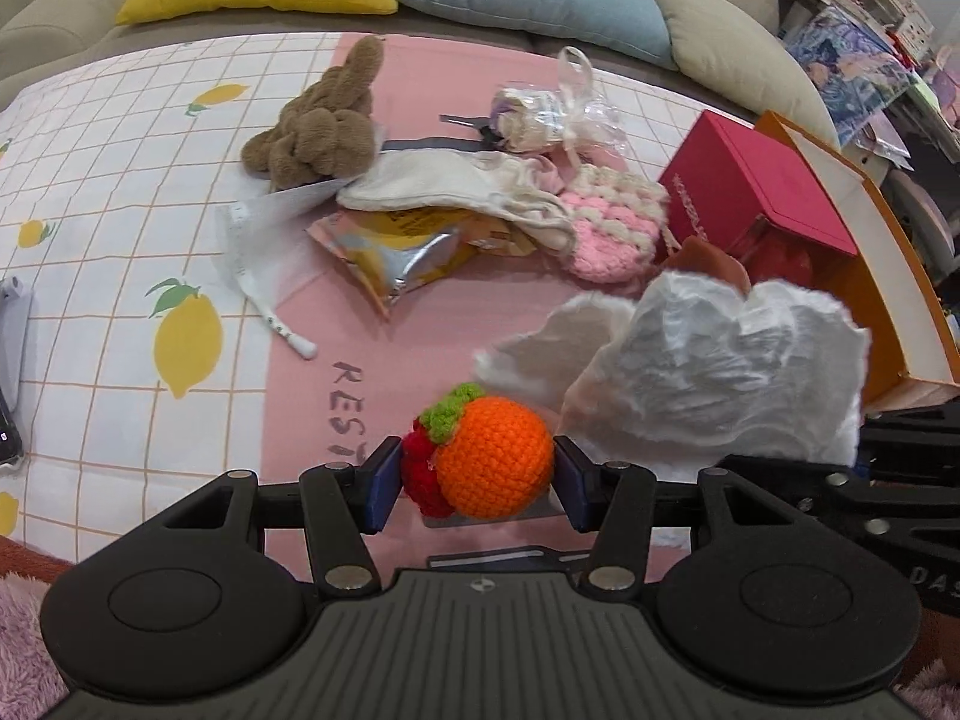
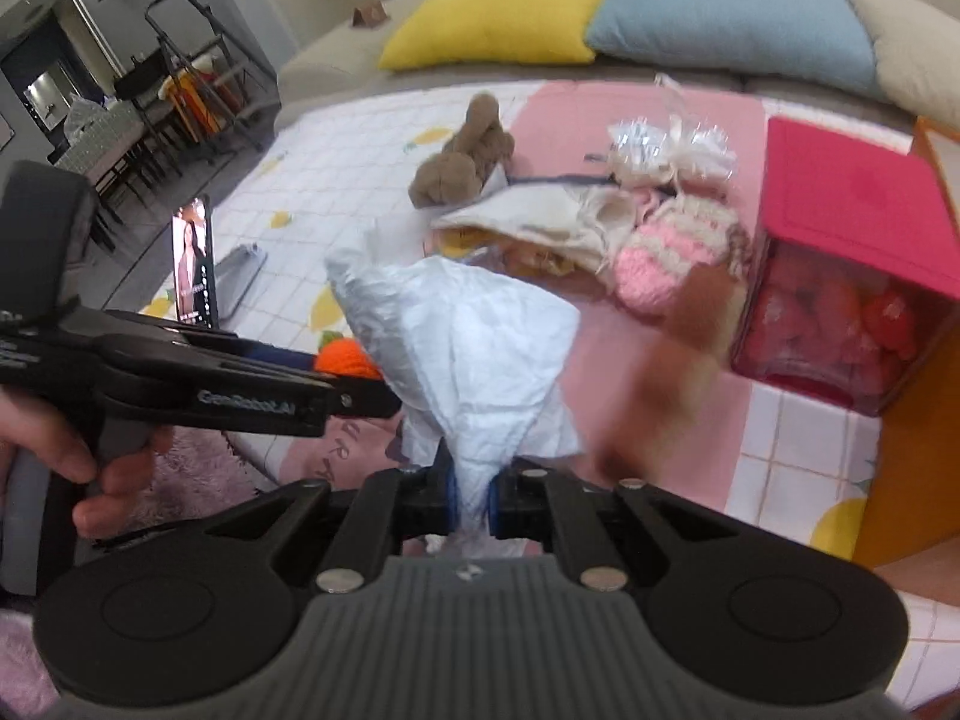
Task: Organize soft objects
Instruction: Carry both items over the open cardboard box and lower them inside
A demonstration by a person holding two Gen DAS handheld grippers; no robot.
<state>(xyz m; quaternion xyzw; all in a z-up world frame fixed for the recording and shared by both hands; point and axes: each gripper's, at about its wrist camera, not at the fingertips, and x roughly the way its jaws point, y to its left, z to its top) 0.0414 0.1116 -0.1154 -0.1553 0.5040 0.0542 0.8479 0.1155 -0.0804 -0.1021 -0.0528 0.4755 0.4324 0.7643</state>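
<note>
Your left claw (image 1: 477,483) squeezing one orange ball (image 1: 492,456), your right claw (image 2: 470,501) pinching one white tissue (image 2: 474,348), red box (image 1: 756,180) at 2 o'clock, open mat (image 1: 120,192) at 10 o'clock.

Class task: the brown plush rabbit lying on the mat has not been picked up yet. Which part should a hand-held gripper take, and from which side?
Probably the brown plush rabbit is best pinched across its raised ears, coming from above on its open far-left side. Its near-right edge touches the cream cloth pouch and a clear wrapper, which would crowd the fingers.

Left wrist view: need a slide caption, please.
Left gripper clamps an orange crocheted ball; crumpled white tissue hangs alongside.
</note>
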